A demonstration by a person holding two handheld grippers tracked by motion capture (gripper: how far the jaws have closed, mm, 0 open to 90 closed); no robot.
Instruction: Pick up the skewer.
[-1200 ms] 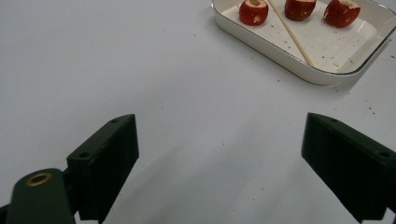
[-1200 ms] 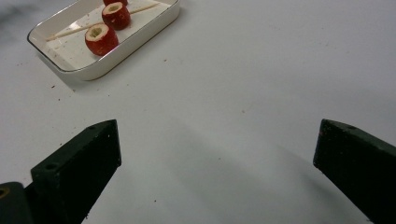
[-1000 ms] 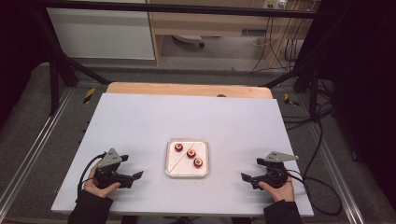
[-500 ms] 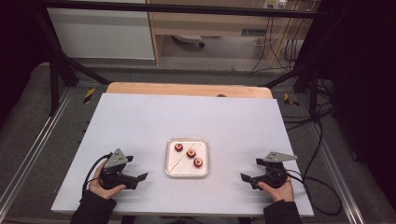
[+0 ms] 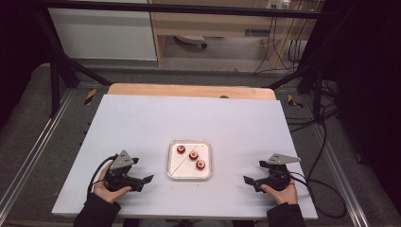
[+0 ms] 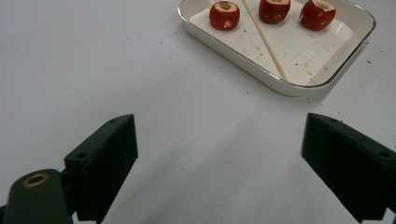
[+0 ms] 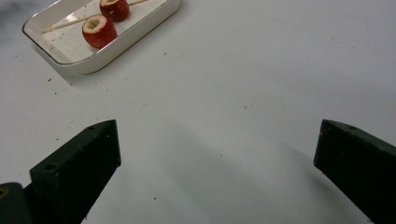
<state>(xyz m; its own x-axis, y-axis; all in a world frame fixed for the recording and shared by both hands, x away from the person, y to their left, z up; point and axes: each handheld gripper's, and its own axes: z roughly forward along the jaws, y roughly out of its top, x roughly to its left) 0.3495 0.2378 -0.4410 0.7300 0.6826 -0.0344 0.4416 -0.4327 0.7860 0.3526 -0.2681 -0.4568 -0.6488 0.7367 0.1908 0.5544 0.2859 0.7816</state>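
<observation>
A white square tray (image 5: 172,175) sits at the middle front of the white table (image 5: 189,118). It holds three small red cored fruits (image 5: 193,155) and a thin wooden skewer (image 5: 183,159) lying diagonally. The left gripper view has the tray (image 6: 280,86) ahead, with the skewer (image 6: 264,39) between the fruits (image 6: 224,15). My left gripper (image 5: 147,179) rests left of the tray, jaws wide apart and empty. My right gripper (image 5: 248,181) rests right of the tray, also open and empty. The right gripper view has the tray (image 7: 88,65) at upper left with two fruits (image 7: 99,31).
A wooden board edge (image 5: 189,91) runs along the table's far side. Black cables (image 5: 326,189) trail off the right of the table. Dark frame posts (image 5: 56,71) stand at the rear corners. Red crumbs speckle the table near the tray.
My left gripper has moved right, closer to the tray. The right gripper has stayed in place.
</observation>
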